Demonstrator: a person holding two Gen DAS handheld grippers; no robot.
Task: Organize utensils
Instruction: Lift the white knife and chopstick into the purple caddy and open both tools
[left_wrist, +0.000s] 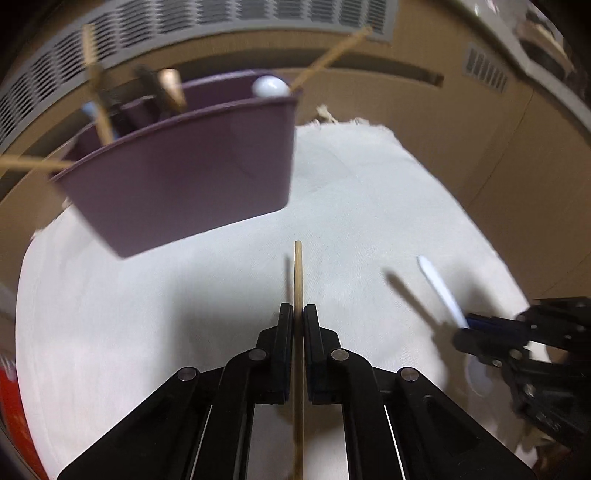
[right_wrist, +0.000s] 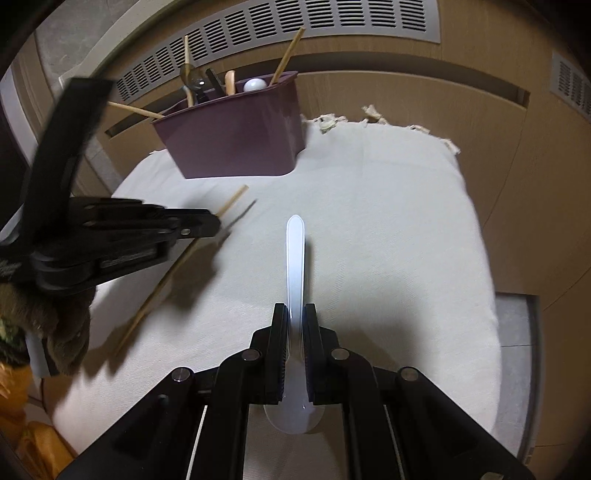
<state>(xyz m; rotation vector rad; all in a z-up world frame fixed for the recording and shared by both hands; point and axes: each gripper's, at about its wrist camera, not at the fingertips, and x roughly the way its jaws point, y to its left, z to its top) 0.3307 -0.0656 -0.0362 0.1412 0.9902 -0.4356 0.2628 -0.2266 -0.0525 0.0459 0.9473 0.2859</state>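
My left gripper is shut on a wooden chopstick whose tip points toward the purple utensil holder. From the right wrist view the same left gripper holds that chopstick slanted above the cloth. My right gripper is shut on a white plastic spoon, handle forward, bowl behind the pads. In the left wrist view that right gripper and the spoon sit at the right. The holder stands at the back with chopsticks, spoons and a white round-ended utensil inside.
A white fringed cloth covers the work surface on a wooden floor. A grey vent grille runs along the back. A gloved hand grips the left tool. Something red lies at the left edge.
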